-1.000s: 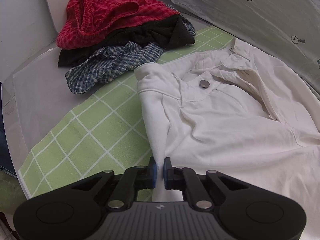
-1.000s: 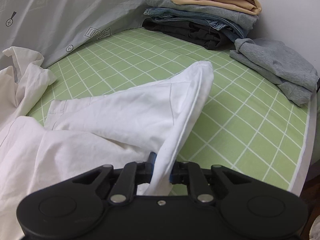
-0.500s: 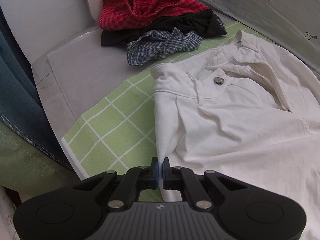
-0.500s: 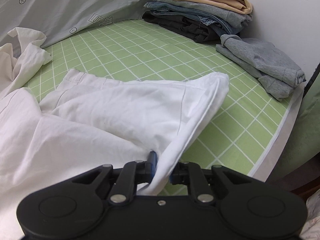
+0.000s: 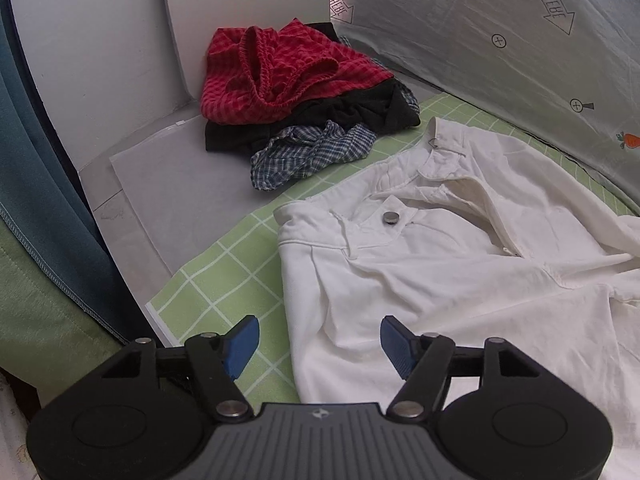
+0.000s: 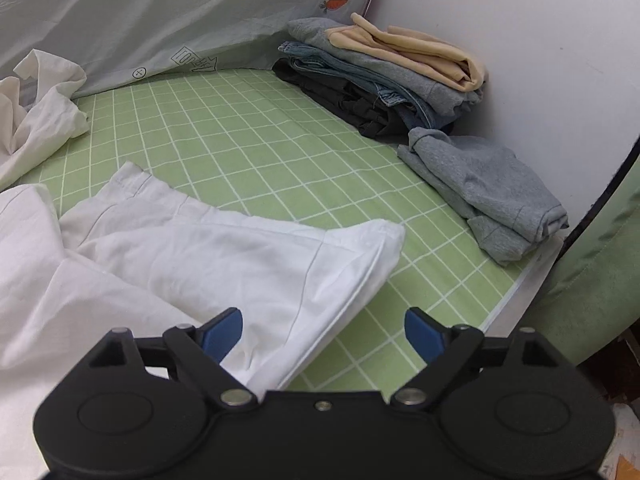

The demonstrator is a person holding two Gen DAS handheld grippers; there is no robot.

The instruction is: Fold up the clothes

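White trousers [image 5: 432, 272] lie on the green checked mat [image 5: 224, 272], waistband and metal button [image 5: 389, 217] toward the far side. My left gripper [image 5: 318, 340] hovers over their near left edge, its jaws opening, the cloth lying loose below and no pad touching it. In the right wrist view the trouser leg end [image 6: 248, 256] rests flat on the mat [image 6: 280, 152]. My right gripper [image 6: 322, 330] stands above its near edge, jaws opening, with the fabric beneath them and not pinched.
An unfolded heap of red checked, black and blue plaid clothes [image 5: 296, 92] sits at the far left. A folded stack [image 6: 384, 76] and a grey folded garment [image 6: 484, 192] lie at the far right. A printed sheet [image 5: 500, 40] hangs along the back. The mat's edge [image 6: 516, 292] is near right.
Both grippers were shut on the white fabric, holding it raised. Now both have let go and spread wide. The trouser edges have dropped flat, and both views have pulled back and up.
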